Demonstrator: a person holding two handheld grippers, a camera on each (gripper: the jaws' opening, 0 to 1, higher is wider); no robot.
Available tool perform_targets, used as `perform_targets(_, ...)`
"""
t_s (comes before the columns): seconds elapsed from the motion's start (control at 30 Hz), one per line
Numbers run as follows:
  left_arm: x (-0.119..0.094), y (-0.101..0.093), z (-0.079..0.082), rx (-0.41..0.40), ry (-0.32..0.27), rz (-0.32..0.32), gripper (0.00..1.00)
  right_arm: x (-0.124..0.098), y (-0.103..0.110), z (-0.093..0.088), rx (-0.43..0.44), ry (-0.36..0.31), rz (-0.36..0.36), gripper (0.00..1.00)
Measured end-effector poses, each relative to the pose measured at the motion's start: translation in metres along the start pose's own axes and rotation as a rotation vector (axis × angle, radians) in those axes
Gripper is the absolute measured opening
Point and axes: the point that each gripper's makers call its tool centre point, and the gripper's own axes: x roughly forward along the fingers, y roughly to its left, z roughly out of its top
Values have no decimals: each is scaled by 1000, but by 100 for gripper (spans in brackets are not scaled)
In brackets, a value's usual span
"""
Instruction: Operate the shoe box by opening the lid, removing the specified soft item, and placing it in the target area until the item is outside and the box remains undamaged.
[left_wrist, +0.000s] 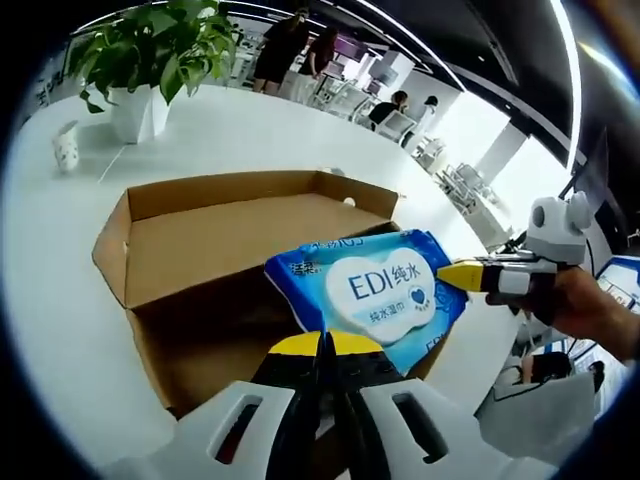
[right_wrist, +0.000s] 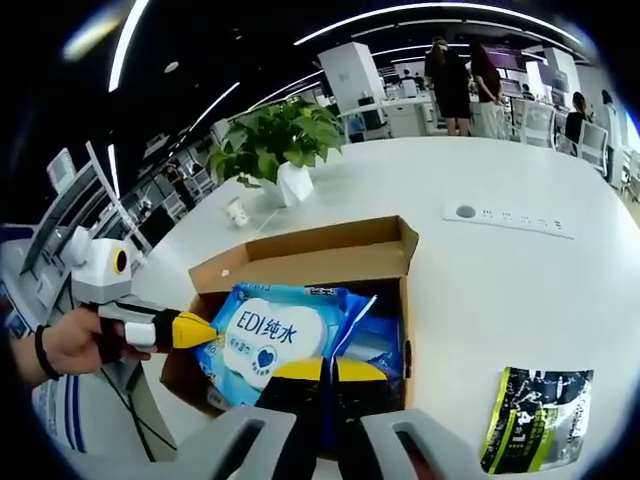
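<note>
Wipes first: the soft blue plastic pack of wet wipes (left_wrist: 372, 295) with a white oval label printed "EDI" sits above the open brown cardboard shoe box (left_wrist: 215, 255), its lower edge pinched between my left jaws (left_wrist: 325, 345), which are closed tight on it, yellow tips touching. My right jaws (right_wrist: 325, 368) look just as closed on the pack's near edge in the right gripper view, where the pack (right_wrist: 280, 335) hangs over the box's open mouth with a crumpled blue fold at its right side. Each gripper shows from the side in the other's view, its yellow tip at the pack's edge.

The box's lid flap is folded back flat, and the box stands on a white round surface (left_wrist: 250, 130). The box's inside below the pack is dark, and I cannot tell what else lies in it. Small print on the label is too fine to read.

My right hand (left_wrist: 585, 305) comes in from the right edge of the left gripper view, wrapped around its gripper's handle; my left hand (right_wrist: 70, 345), a dark band at the wrist, does likewise in the right gripper view.

Nearby on the surface lie a black-and-green printed packet (right_wrist: 535, 415), a leafy green plant in a white pot (right_wrist: 280, 150) and a small white patterned cup (left_wrist: 66, 148).
</note>
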Motion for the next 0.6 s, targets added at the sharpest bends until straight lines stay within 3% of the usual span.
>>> perform_targets(0.27, -2, -11, 6, 28, -11, -4, 0, -11, -2, 6, -10, -21, -4, 0)
perform_targets(0.6, 6, -39, 9, 67, -1, -41, 0, -33, -22, -2, 16, -39, -34, 0)
